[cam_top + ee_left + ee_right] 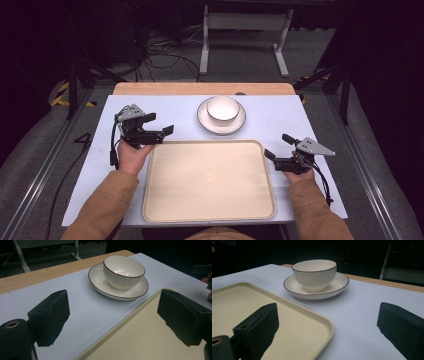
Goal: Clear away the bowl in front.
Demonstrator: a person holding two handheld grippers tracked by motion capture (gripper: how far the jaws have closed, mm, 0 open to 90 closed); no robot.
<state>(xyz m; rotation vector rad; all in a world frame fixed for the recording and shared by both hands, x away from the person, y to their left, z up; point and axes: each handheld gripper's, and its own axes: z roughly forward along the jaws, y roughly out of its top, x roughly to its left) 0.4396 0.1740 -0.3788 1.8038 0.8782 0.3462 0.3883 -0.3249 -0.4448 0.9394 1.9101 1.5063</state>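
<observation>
Behind the one beige tray [209,181] sits one bowl [223,108] on one saucer [206,120]. Left gripper [162,123] hovers at the tray's far-left corner, right gripper [279,146] at its right edge; both jaws spread, grasping nothing, angled toward the bowl.

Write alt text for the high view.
A white ceramic bowl sits on a white saucer beyond an empty beige plastic tray on the pale blue table. The open left gripper and right gripper flank the tray.
</observation>
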